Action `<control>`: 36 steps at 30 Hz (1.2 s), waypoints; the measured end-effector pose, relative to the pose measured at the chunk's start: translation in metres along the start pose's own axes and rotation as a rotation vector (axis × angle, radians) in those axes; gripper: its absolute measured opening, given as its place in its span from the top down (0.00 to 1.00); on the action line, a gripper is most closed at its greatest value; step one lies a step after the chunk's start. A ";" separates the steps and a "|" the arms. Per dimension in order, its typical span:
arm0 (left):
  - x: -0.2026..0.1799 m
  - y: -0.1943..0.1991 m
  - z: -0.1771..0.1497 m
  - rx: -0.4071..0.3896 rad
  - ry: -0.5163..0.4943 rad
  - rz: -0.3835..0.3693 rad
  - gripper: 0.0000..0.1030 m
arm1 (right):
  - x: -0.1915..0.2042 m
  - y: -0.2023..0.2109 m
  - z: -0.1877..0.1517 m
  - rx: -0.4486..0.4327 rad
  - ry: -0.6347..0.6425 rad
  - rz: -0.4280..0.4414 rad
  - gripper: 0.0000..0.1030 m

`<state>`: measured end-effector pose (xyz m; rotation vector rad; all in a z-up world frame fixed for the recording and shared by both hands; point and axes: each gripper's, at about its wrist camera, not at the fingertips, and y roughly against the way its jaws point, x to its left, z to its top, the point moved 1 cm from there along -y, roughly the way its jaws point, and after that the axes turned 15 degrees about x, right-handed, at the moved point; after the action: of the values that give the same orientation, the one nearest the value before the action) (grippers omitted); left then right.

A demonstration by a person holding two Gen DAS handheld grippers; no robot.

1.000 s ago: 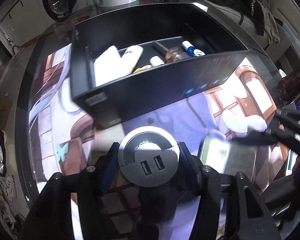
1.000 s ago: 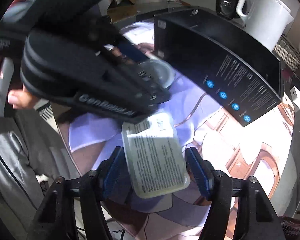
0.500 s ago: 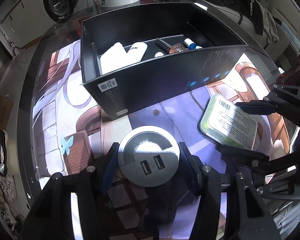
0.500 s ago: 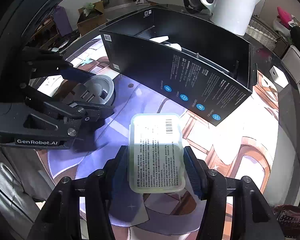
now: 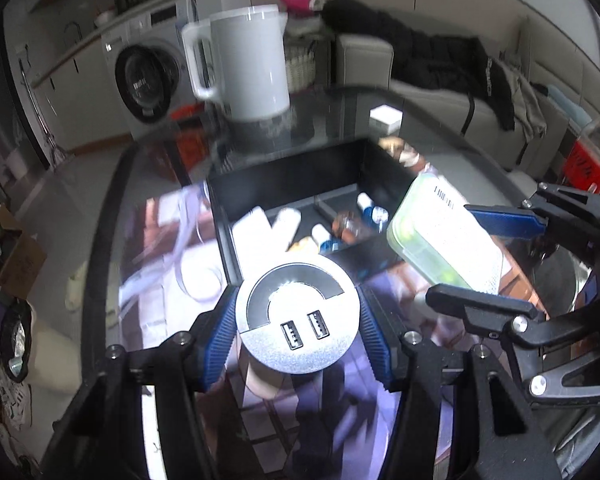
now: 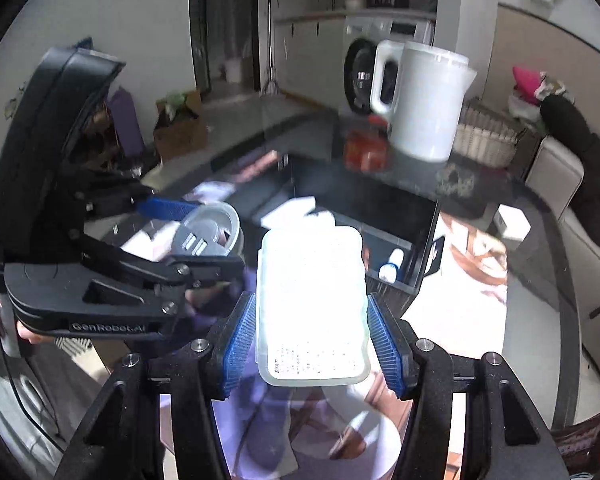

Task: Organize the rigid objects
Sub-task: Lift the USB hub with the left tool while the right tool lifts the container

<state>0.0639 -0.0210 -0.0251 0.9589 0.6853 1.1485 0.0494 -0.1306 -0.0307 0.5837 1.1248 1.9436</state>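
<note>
Left hand-held gripper [image 5: 298, 330] clamps round USB hub [image 5: 297, 316] by rim; rigid, smooth, likely slippery. Right hand-held gripper [image 6: 311, 338] pinches flat plastic case [image 6: 313, 304] by long edges; light, stiff. Both over black organizer box [image 5: 300, 188]. Kettle [image 5: 252, 64] beyond.

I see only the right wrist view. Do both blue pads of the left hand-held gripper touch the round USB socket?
Observer: Yes. In the left wrist view the round USB socket sits clamped between both blue pads of the left hand-held gripper.
Operator: What does the flat container hide from me inside the black box?
Observer: A brownish bottle, in the right compartment.
</note>
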 end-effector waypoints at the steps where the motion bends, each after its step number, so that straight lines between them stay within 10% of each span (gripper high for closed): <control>1: 0.002 0.005 0.004 -0.034 0.001 0.006 0.45 | 0.000 0.008 0.000 -0.041 0.003 0.000 0.46; 11: 0.015 0.059 0.002 -0.358 0.033 0.061 0.45 | 0.011 0.059 -0.003 -0.303 -0.016 -0.063 0.46; 36: 0.030 0.082 0.024 -0.515 0.134 0.061 0.45 | 0.005 0.099 0.027 -0.543 -0.115 -0.123 0.46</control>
<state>0.0577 0.0108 0.0591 0.4717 0.4324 1.3652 0.0249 -0.1411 0.0681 0.3150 0.5097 1.9660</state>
